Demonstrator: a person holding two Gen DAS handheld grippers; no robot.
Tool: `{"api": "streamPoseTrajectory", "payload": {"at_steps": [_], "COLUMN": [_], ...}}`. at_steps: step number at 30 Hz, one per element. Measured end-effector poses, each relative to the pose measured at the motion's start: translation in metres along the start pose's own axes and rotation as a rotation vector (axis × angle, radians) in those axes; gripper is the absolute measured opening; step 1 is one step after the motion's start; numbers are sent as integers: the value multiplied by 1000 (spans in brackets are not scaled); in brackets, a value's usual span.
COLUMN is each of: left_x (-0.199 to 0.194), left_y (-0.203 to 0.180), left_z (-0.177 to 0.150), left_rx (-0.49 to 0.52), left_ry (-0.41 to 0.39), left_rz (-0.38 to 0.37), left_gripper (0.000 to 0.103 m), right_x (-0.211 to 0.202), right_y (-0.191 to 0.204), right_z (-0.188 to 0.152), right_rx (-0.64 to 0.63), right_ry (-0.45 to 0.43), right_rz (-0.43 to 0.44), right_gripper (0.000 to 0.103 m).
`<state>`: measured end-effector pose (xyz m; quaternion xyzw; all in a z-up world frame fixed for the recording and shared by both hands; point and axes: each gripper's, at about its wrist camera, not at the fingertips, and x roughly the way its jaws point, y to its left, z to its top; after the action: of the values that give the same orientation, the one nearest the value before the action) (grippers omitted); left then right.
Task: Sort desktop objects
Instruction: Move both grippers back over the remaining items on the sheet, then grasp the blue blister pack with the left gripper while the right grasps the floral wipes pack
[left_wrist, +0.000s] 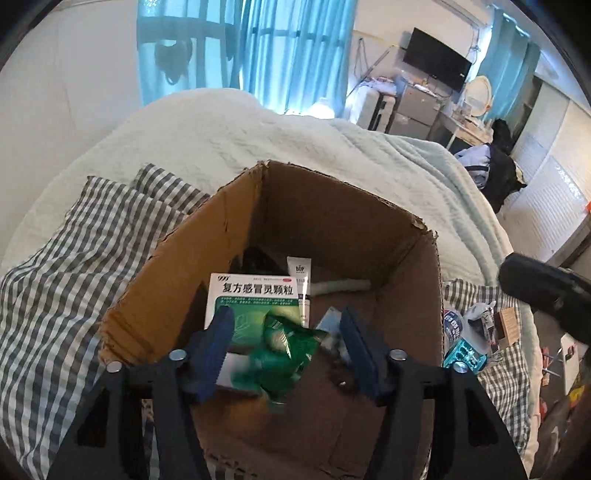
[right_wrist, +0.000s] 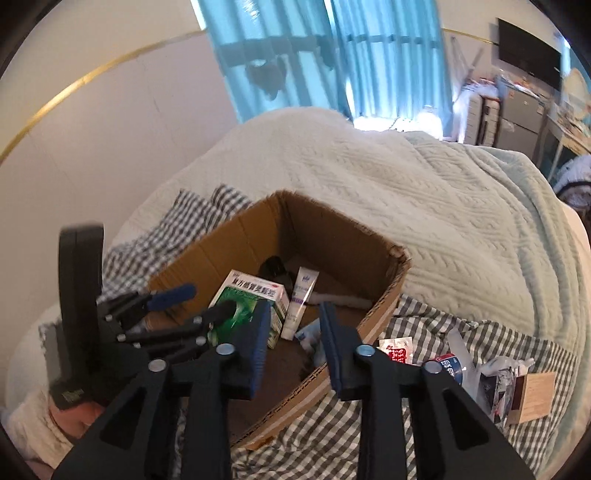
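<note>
An open cardboard box (left_wrist: 207, 236) stands on a bed. Inside lie a green and white medicine box (left_wrist: 255, 291), a white tube (left_wrist: 301, 275) and a pale stick (left_wrist: 340, 286). My left gripper (left_wrist: 288, 347) is open over the box; a blurred green packet (left_wrist: 284, 354) is between its fingers, not touching either. In the right wrist view the left gripper (right_wrist: 207, 301) reaches into the box (right_wrist: 236, 236) from the left. My right gripper (right_wrist: 293, 343) is open and empty above the box's near wall.
Loose items lie on the checked sheet right of the box: a red and white sachet (right_wrist: 397, 349), a blue-labelled bottle (right_wrist: 448, 363), crumpled wrappers (right_wrist: 495, 380) and a brown card box (right_wrist: 532, 395). A pale green blanket (right_wrist: 443, 221) covers the bed behind.
</note>
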<state>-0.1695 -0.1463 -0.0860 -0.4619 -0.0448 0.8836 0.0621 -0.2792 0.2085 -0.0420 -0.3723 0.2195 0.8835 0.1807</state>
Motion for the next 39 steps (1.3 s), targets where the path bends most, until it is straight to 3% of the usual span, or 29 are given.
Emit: {"api": "streamPoseTrajectory", "payload": {"at_steps": [4, 7, 10, 17, 22, 27, 30, 39], "left_x": [-10, -24, -39, -51, -19, 18, 43, 118], "left_y": [-1, -11, -35, -116, -181, -219, -234, -255], "left_z": [-4, -9, -16, -44, -78, -102, -114, -133], "left_rx": [-30, -18, 15, 149, 261, 333, 367, 430], "left_ry": [11, -5, -22, -57, 22, 72, 106, 201], "left_rz": [2, -7, -47, -184, -247, -304, -333, -328], "left_gripper": [68, 74, 76, 86, 88, 88, 88, 88], "right_x": [-25, -49, -72, -109, -118, -113, -101, -58], "right_y": [-10, -24, -47, -109, -156, -188, -208, -245], "right_z": [-1, -9, -26, -76, -110, -139, -152, -183], "right_rx": [45, 53, 78, 186, 287, 334, 349, 386], "right_ry": [-33, -67, -101, -107, -98, -65, -27, 87], "right_rz": [1, -53, -134, -267, -300, -305, -303, -278], "right_gripper": [30, 33, 44, 45, 49, 49, 49, 49]}}
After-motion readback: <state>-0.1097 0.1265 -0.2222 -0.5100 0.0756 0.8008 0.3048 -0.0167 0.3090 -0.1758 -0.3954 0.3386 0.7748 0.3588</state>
